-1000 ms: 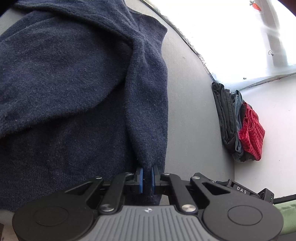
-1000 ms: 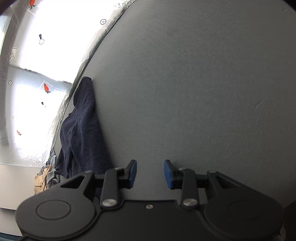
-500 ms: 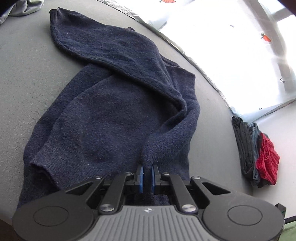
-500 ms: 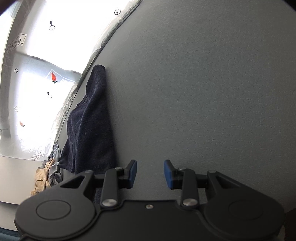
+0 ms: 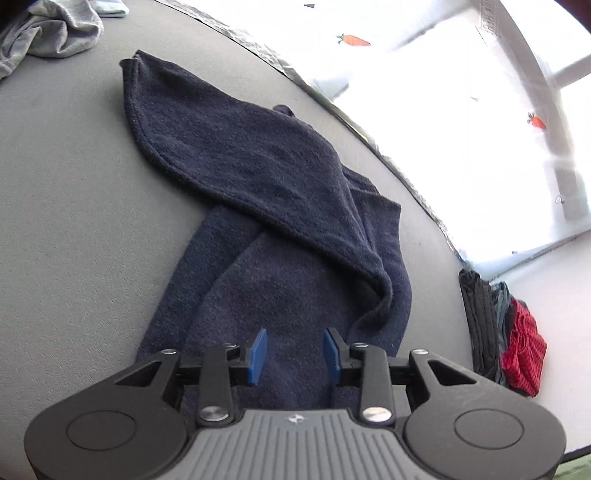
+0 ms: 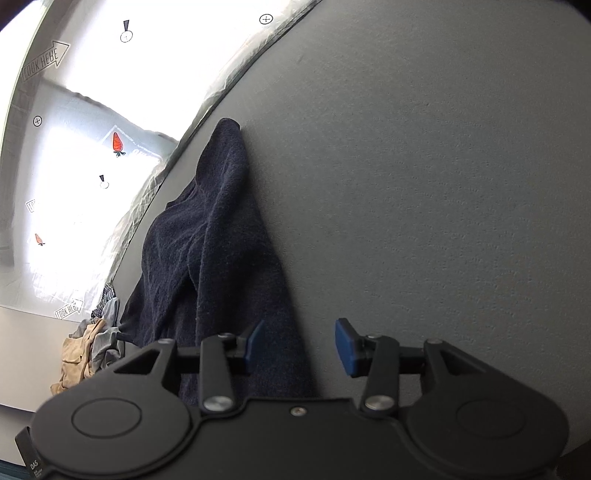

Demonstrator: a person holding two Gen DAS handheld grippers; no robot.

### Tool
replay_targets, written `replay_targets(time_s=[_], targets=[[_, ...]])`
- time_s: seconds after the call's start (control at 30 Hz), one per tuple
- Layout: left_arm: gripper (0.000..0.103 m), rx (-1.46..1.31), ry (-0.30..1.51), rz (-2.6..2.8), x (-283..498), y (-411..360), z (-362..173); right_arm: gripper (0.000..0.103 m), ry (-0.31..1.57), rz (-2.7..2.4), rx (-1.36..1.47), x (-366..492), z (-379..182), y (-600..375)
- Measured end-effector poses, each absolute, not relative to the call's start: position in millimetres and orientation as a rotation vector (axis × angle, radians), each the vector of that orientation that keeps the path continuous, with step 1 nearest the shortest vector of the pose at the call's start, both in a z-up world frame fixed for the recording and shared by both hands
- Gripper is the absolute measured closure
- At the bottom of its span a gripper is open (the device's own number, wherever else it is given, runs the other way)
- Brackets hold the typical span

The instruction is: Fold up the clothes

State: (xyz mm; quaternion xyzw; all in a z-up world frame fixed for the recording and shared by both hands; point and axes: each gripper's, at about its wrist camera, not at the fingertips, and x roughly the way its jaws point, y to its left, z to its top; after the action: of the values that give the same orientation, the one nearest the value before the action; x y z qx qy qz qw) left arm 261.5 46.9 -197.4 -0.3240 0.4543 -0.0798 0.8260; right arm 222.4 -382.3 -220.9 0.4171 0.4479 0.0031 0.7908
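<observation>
Since a second ago our left gripper has released the dark navy knitted sweater; both fingers are opening, so the sleeve fold looks laid.

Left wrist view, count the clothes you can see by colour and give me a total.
Navy: 1, the sweater spread on the grey table.
Light grey: 1, crumpled garment at the far corner.
Dark grey or black: 1, folded piece.
Red: 1, patterned piece beside it.
Total: 4
</observation>
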Motion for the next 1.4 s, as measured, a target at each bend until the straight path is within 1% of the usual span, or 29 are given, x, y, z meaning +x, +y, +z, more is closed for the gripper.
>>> replay_targets(time_s=[0.13, 0.2, 0.33, 0.37, 0.43, 0.47, 0.57, 0.6, 0.63, 0.7, 0.73, 0.77, 0.8, 0.83, 0.87, 0.97, 1.13, 1.2, 1.27, 1.33, 1.4], targets=[[0.065, -0.634, 0.961, -0.020, 287, 83, -196, 0.058, 0.960, -0.011, 0.893, 239, -222, -368], [0.059, -0.610, 0.957, 0.030, 300, 99, -197, 0.058, 0.953, -0.022, 0.886, 246, -221, -363], [0.053, -0.569, 0.949, 0.084, 335, 130, -200, 0.056, 0.946, -0.045, 0.878, 257, -224, -355], [0.048, -0.558, 0.942, 0.091, 344, 136, -200, 0.056, 0.947, -0.052, 0.874, 260, -224, -353], [0.045, -0.539, 0.930, 0.103, 363, 146, -200, 0.055, 0.949, -0.070, 0.860, 266, -224, -348], [0.041, -0.533, 0.924, 0.106, 372, 150, -200, 0.055, 0.945, -0.086, 0.846, 270, -222, -346], [0.036, -0.507, 0.920, 0.143, 406, 160, -202, 0.055, 0.940, -0.139, 0.819, 277, -220, -344], [0.033, -0.493, 0.917, 0.155, 415, 162, -203, 0.055, 0.936, -0.159, 0.815, 279, -220, -344], [0.031, -0.481, 0.915, 0.169, 423, 163, -205, 0.055, 0.937, -0.178, 0.816, 282, -220, -344], [0.031, -0.465, 0.911, 0.199, 439, 167, -211, 0.055, 0.940, -0.215, 0.819, 287, -220, -344], [0.033, -0.468, 0.906, 0.206, 446, 169, -214, 0.055, 0.943, -0.229, 0.813, 290, -220, -343], [0.038, -0.482, 0.897, 0.203, 449, 172, -217, 0.055, 0.947, -0.241, 0.805, 292, -220, -342], [0.056, -0.495, 0.885, 0.199, 452, 174, -219, 0.055, 0.951, -0.254, 0.797, 295, -220, -341], [0.070, -0.504, 0.878, 0.197, 455, 176, -220, 0.055, 0.953, -0.264, 0.791, 297, -221, -340], [0.095, -0.507, 0.876, 0.198, 457, 177, -220, 0.055, 0.955, -0.274, 0.786, 298, -221, -339], [0.096, -0.531, 0.799, 0.199, 457, 182, -204, 0.055, 0.968, -0.301, 0.792, 303, -223, -337], [0.096, -0.452, 0.637, 0.220, 457, 185, -157, 0.055, 0.989, -0.312, 0.767, 306, -222, -334], [0.096, -0.406, 0.613, 0.265, 463, 188, -152, 0.055, 0.997, -0.316, 0.757, 306, -222, -334], [0.096, -0.376, 0.632, 0.312, 471, 193, -158, 0.055, 1.000, -0.311, 0.757, 305, -223, -334], [0.096, -0.424, 0.654, 0.354, 478, 205, -164, 0.055, 1.007, -0.314, 0.753, 306, -224, -334], [0.096, -0.566, 0.622, 0.329, 477, 214, -155, 0.055, 1.010, -0.310, 0.741, 307, -224, -333]])
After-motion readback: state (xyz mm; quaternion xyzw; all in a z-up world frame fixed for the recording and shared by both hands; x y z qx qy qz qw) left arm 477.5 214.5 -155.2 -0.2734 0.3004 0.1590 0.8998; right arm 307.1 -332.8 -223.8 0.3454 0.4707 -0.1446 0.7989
